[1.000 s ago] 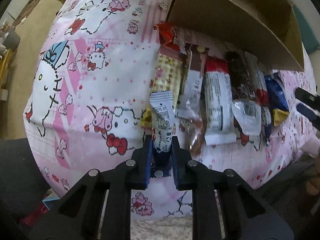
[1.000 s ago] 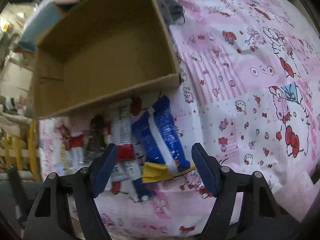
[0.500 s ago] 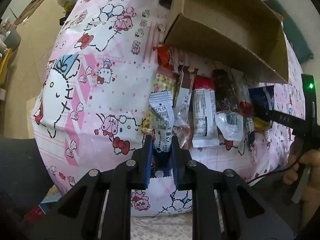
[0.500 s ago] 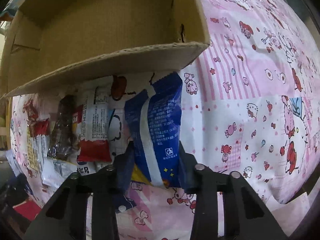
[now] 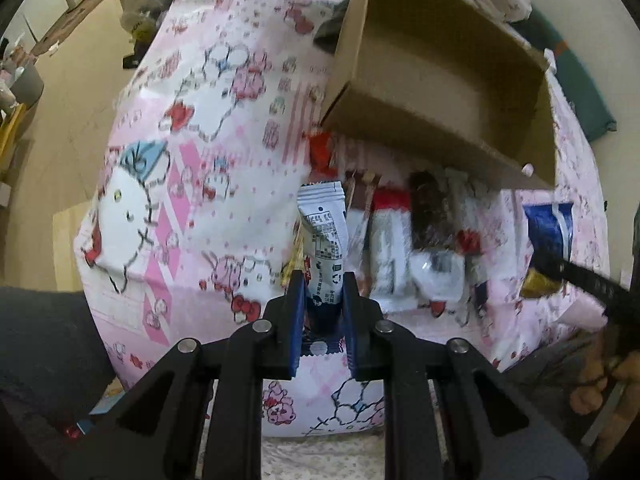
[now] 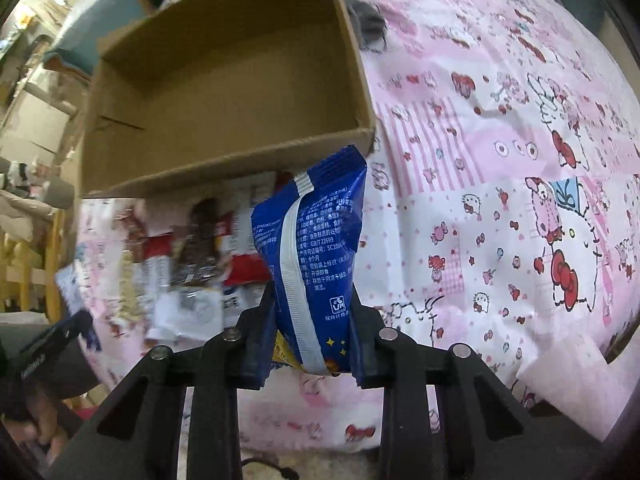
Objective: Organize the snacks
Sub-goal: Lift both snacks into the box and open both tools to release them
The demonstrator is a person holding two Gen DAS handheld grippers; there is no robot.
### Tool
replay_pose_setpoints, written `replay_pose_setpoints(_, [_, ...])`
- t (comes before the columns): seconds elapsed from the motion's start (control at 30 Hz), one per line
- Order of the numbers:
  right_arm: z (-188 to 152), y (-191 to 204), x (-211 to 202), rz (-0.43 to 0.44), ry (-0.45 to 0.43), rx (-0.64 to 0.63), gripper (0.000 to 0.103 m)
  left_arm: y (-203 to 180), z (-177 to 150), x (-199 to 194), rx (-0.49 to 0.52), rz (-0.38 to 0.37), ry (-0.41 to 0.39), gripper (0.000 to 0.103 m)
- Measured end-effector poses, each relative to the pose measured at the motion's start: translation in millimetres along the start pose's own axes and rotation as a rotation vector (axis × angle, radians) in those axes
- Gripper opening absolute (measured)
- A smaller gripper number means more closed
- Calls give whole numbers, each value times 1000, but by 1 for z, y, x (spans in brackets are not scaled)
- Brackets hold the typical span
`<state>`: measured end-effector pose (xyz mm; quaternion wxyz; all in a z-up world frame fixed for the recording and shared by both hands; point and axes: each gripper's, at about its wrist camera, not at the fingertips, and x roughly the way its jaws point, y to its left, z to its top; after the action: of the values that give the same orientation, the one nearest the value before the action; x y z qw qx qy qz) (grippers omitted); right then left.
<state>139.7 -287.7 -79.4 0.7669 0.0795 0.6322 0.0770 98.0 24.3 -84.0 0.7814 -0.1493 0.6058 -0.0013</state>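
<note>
Nearest in the left wrist view, the left tool [image 5: 322,292] is clenched on the lower end of a white snack packet [image 5: 325,236], which stands up from between the pads, clear of the pink cartoon-print cloth [image 5: 192,184]. In the right wrist view the right tool [image 6: 314,320] has just been closing, and its pads now press both sides of a blue snack bag [image 6: 316,248], gripped low, with the bag's top reaching toward the box edge.

Past both packets lies the row of remaining snacks [image 5: 404,236]: several wrapped bars and pouches, side by side on the cloth, just in front of the box. Whether the cloth covers a bed or another surface I cannot tell.

Farthest is the open cardboard box [image 6: 224,92]; the part of its inside that shows holds nothing.

The step in hand looks like the first carry: each tool has picked a snack, and neither is yet over the box. The next move calls for bringing both packets past the near wall [image 5: 420,140] and above the opening before letting go, keeping the blue bag's tall top from catching the cardboard rim and keeping the two tools from crossing paths.
</note>
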Motion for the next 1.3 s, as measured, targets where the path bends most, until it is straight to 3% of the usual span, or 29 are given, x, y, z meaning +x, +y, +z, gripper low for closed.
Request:
replay_pose_setpoints(0.3, [20, 10, -49, 133, -109, -9, 31, -23, 50, -39, 52, -5, -105, 14])
replay_pose_setpoints(0.6, [76, 41, -53, 145, -206, -48, 31, -59, 114, -51, 120, -6, -189, 14])
replay_pose_setpoints(0.93, [123, 60, -1, 128, -158, -84, 31, -97, 152, -11, 190, 10, -169, 14])
replay_pose_setpoints(1.3, [137, 68, 72, 39, -73, -131, 31, -102, 155, 46, 255, 60, -113, 14])
